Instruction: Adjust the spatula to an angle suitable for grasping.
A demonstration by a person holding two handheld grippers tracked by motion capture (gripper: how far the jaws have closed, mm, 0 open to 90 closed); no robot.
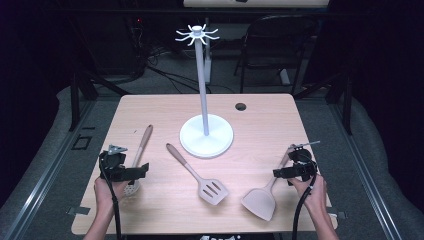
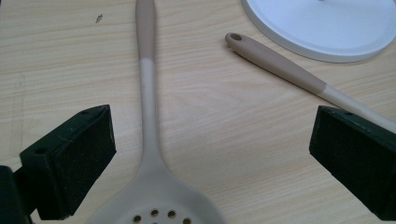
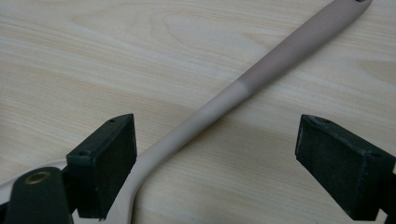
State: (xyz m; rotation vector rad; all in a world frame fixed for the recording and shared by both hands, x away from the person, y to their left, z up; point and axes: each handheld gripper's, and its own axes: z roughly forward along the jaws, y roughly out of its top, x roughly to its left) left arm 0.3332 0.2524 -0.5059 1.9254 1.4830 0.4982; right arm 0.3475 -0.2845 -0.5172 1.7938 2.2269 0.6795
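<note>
Three beige utensils lie on the wooden table. A perforated skimmer is at the left, a slotted spatula in the middle and a solid spatula at the right. My left gripper hovers over the skimmer near its head, open. In the left gripper view the skimmer's handle runs between the wide-apart jaws of my left gripper, untouched. My right gripper is open over the solid spatula's handle, which lies slanted between the jaws of my right gripper, clear of both pads.
A white stand with a round base and a ring of hooks on top rises at the table's centre. A cable hole sits near the far edge. A dark chair stands behind the table.
</note>
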